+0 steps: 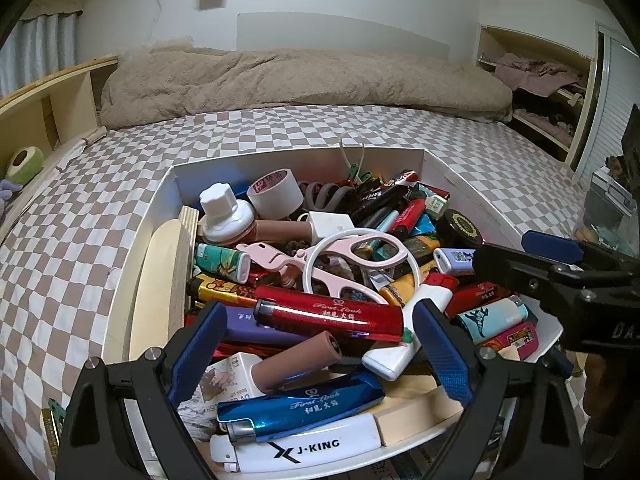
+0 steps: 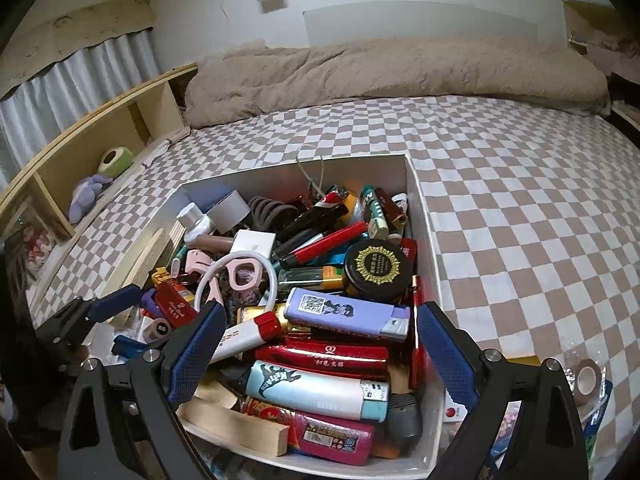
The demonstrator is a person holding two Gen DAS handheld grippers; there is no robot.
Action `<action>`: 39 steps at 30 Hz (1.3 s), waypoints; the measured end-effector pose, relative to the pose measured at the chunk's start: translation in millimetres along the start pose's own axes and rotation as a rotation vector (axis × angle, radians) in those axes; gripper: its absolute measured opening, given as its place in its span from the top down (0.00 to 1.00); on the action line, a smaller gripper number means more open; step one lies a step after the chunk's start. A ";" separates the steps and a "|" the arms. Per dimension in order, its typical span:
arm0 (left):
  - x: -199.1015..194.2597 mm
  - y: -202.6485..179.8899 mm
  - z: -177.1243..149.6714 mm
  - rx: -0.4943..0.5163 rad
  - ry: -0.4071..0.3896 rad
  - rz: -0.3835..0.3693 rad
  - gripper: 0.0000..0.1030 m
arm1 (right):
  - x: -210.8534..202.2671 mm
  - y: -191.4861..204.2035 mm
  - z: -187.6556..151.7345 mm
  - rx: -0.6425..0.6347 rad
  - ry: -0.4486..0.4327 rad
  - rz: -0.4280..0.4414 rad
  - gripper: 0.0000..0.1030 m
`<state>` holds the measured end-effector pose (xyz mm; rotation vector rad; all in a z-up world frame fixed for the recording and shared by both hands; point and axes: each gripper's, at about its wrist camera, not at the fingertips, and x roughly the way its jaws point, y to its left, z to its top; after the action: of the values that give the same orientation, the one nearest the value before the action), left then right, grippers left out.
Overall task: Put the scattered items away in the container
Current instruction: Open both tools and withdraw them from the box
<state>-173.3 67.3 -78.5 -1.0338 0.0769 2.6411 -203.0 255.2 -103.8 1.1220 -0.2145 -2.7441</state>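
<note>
A white box [image 1: 300,156] [image 2: 426,224] stands on the checkered bed, heaped with lighters, a tape roll [image 1: 276,196], a pink cutting tool [image 1: 320,264] and a black round tin [image 2: 378,268]. My left gripper [image 1: 320,344] hangs open over the box's near end, above a red lighter [image 1: 332,316], a brown tube [image 1: 296,364] and a blue lighter [image 1: 300,408], touching none of them. My right gripper [image 2: 320,352] is open over a purple lighter [image 2: 344,314] and a pale blue one [image 2: 316,390], holding nothing. Each gripper's blue fingers [image 1: 552,242] [image 2: 114,304] show at the edge of the other view.
A beige blanket [image 1: 304,80] lies along the far side of the bed. A wooden shelf [image 2: 100,132] with an avocado plush [image 2: 116,160] runs along the left. Outside the box at the right lie a brown tape roll [image 2: 586,376] and some packets.
</note>
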 end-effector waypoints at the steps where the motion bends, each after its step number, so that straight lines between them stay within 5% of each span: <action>1: -0.9 0.3 0.0 0.000 -0.003 0.004 0.08 | -0.7 -0.1 -0.1 -0.004 -0.007 -0.003 0.06; 2: -1.5 0.5 -0.1 0.001 -0.006 0.008 0.08 | -1.3 -0.2 -0.2 -0.007 -0.013 -0.007 0.00; 12: -2.6 2.9 -0.2 0.003 -0.028 0.042 0.08 | -7.7 -9.5 -0.2 -0.006 -0.055 -0.061 0.00; 15: -2.8 3.8 -0.8 0.003 -0.029 0.048 0.00 | -11.6 -12.2 -3.7 -0.013 -0.069 -0.093 0.00; 39: -8.8 15.0 2.3 -0.027 -0.050 0.075 0.00 | -37.4 -42.1 -18.5 0.039 -0.168 -0.192 0.00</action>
<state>-173.1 51.1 -71.9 -0.9913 0.0712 2.7412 -168.0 302.7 -99.7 0.9668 -0.1912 -3.0202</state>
